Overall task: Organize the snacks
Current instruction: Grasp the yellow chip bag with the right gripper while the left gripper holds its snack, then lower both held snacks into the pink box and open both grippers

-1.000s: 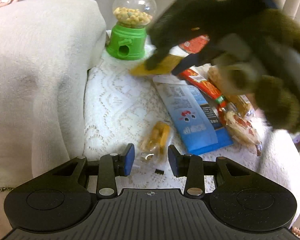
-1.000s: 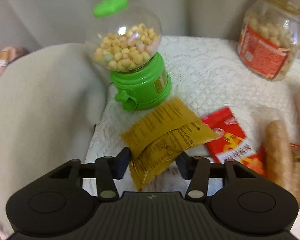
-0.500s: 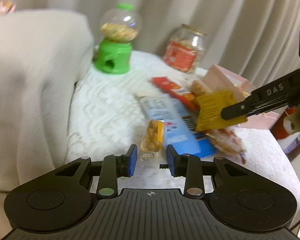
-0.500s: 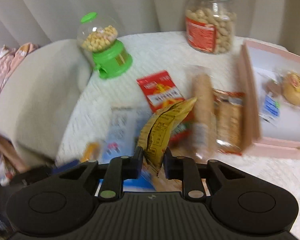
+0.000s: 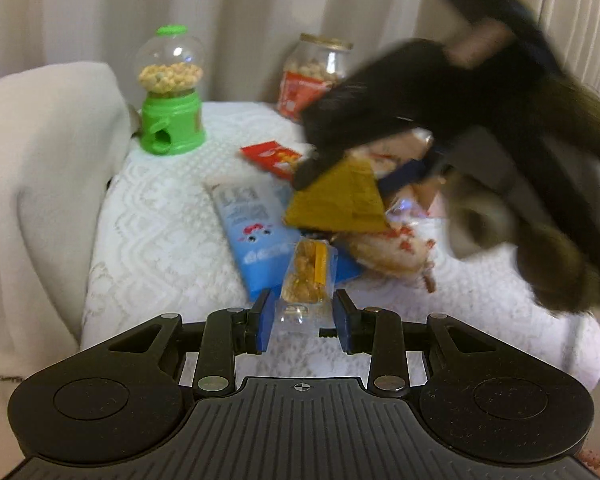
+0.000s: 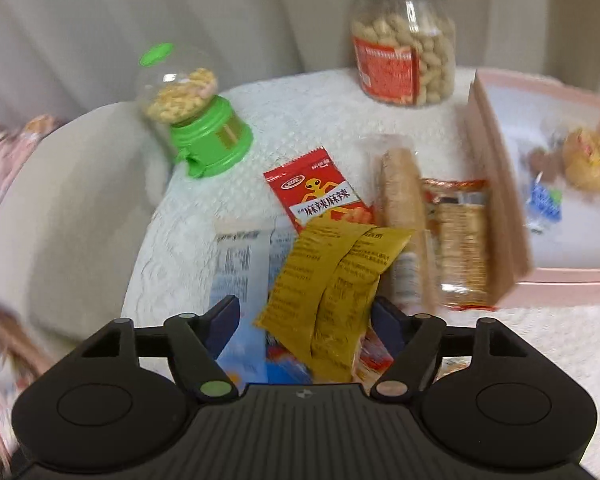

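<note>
A white lace-covered tabletop (image 6: 308, 96) carries the snacks. At its back stand a green candy dispenser (image 6: 204, 132) and a clear jar of peanuts (image 6: 404, 40). In the middle lie a red sachet (image 6: 316, 192), a blue-and-white packet (image 5: 252, 232), a long wrapped biscuit roll (image 6: 402, 200) and a cracker pack (image 6: 460, 236), close together. An open pink box (image 6: 496, 208) sits at the right edge.

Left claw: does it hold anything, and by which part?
Yes: the left claw holds the clear nut packet by its transparent near end.
</note>
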`<control>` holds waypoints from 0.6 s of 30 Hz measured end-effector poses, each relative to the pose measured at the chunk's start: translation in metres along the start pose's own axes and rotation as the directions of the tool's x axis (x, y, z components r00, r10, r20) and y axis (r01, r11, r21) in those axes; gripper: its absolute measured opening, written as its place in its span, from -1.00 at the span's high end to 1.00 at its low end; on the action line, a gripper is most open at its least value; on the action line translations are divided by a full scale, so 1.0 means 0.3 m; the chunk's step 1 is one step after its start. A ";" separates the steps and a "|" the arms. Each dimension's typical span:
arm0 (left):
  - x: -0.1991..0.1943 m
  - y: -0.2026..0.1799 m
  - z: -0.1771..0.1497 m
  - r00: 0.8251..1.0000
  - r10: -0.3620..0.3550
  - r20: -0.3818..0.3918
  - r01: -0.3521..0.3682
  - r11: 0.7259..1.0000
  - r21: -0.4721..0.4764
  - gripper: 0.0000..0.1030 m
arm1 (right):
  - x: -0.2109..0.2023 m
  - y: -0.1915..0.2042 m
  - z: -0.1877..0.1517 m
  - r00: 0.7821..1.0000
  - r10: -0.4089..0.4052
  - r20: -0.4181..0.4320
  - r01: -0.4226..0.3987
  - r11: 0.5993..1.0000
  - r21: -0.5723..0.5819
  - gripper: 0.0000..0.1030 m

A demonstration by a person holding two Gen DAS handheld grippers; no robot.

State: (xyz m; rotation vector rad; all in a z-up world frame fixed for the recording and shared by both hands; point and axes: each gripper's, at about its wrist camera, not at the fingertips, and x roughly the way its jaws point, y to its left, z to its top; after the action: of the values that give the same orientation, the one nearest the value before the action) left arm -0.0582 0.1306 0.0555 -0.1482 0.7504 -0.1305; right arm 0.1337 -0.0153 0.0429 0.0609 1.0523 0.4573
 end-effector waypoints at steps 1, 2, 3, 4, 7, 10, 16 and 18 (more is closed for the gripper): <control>0.003 0.002 -0.007 1.000 0.001 -0.009 -0.002 1.000 -0.005 0.29 | 0.034 0.022 0.012 1.000 -0.024 -0.010 0.024 1.000 -0.011 -0.43; 0.005 0.004 -0.012 1.000 0.003 -0.015 -0.003 1.000 -0.007 0.29 | 0.071 0.042 0.022 0.998 -0.052 -0.017 0.051 0.998 -0.036 -0.42; 0.002 0.004 -0.018 1.000 0.003 -0.018 -0.003 1.000 -0.007 0.29 | 0.113 0.062 0.029 0.996 -0.090 -0.025 0.088 0.993 -0.076 -0.42; 0.002 0.002 -0.024 1.000 0.003 -0.023 -0.003 1.000 -0.005 0.29 | 0.141 0.072 0.033 0.994 -0.105 -0.032 0.101 0.989 -0.105 -0.43; 0.000 -0.011 -0.028 0.999 -0.017 -0.031 0.017 1.000 0.006 0.29 | 0.144 0.057 0.037 0.997 -0.066 -0.036 0.062 0.993 -0.102 -0.35; 0.000 -0.044 -0.025 0.999 -0.042 -0.029 0.042 0.999 0.030 0.29 | 0.060 0.039 -0.001 1.000 -0.021 -0.022 0.017 0.988 -0.157 -0.10; -0.001 -0.140 -0.021 0.996 -0.082 -0.032 0.085 0.993 0.087 0.28 | -0.197 -0.104 -0.128 0.998 0.067 0.020 -0.062 0.978 -0.198 -0.01; -0.002 -0.178 -0.019 0.995 -0.094 -0.034 0.097 0.989 0.111 0.28 | -0.276 -0.185 -0.159 0.997 0.060 0.039 -0.053 0.984 -0.168 -0.01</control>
State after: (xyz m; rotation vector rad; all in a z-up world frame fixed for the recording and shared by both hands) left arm -0.0660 0.0777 0.0615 -0.0751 0.7633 -0.2664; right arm 0.0778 -0.1060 0.0723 -0.0482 0.9680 0.5918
